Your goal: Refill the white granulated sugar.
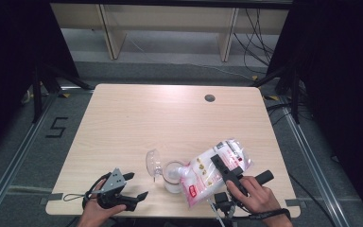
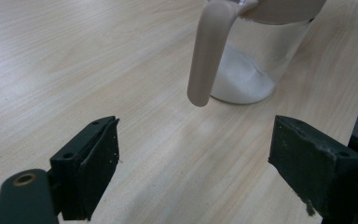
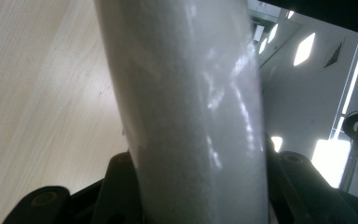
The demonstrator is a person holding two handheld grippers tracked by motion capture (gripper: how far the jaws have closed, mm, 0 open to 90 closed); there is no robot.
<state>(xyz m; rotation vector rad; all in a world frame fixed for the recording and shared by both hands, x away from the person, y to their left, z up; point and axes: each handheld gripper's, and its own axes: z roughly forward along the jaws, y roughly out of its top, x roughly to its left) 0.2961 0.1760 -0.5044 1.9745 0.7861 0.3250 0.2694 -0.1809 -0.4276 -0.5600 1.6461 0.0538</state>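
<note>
Over the jar [image 1: 174,176], the bag [image 1: 216,170] hangs tilted, its corner at the rim; right gripper [image 1: 223,166] clamps its middle. Soft, slick film, shifting powder, likely to sag: grip high, squeeze firmly. Left gripper [image 1: 137,185] gapes empty beside the jar.

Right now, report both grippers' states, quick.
Left gripper: open, empty, beside the jar.
Right gripper: closed on the white bag, tilted over the jar.
</note>
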